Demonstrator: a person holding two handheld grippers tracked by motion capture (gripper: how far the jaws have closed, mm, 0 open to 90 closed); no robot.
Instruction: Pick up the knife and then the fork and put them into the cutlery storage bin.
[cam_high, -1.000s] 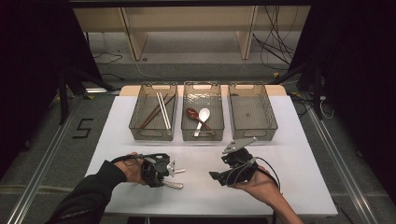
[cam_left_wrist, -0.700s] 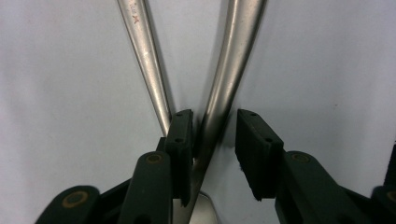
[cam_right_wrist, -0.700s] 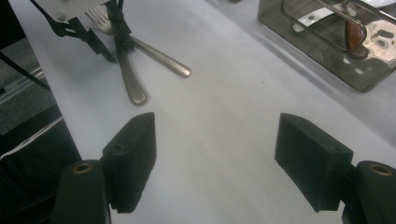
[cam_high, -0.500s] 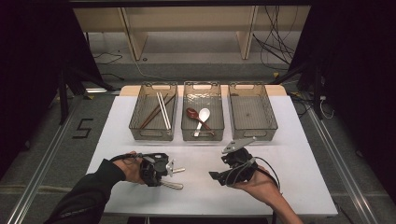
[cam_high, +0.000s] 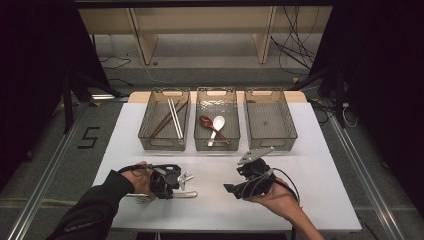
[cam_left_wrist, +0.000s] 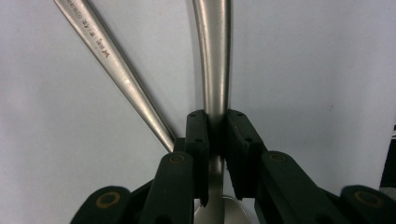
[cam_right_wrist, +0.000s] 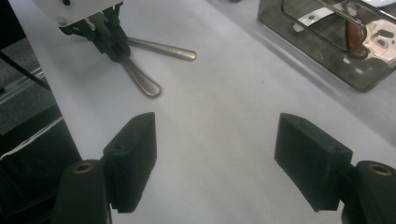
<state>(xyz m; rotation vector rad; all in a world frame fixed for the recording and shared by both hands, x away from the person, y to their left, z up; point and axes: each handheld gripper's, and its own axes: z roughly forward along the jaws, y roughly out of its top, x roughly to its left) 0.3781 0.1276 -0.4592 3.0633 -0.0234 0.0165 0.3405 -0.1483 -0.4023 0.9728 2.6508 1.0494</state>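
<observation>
The left tongs (cam_left_wrist: 215, 140), which have just been closing, clamp the neck of a steel spoon (cam_left_wrist: 212, 60) lying on the counter (cam_high: 310, 170); a second steel handle (cam_left_wrist: 116, 70) lies just beside them. The pick-up is in hand, the right tongs (cam_right_wrist: 215, 158) gaping with nothing between them, so next comes a lift clear of that neighbour

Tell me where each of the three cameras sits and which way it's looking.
High view: above the near table edge, looking forward and down at the white table and three bins; both forearms show.
Left gripper view: rides the left tongs, whose jaws, just closing, pinch a steel handle.
Right gripper view: rides the open right tongs, facing across the table.
Shared: the right gripper view and high view both show the left tongs on the cutlery.
</observation>
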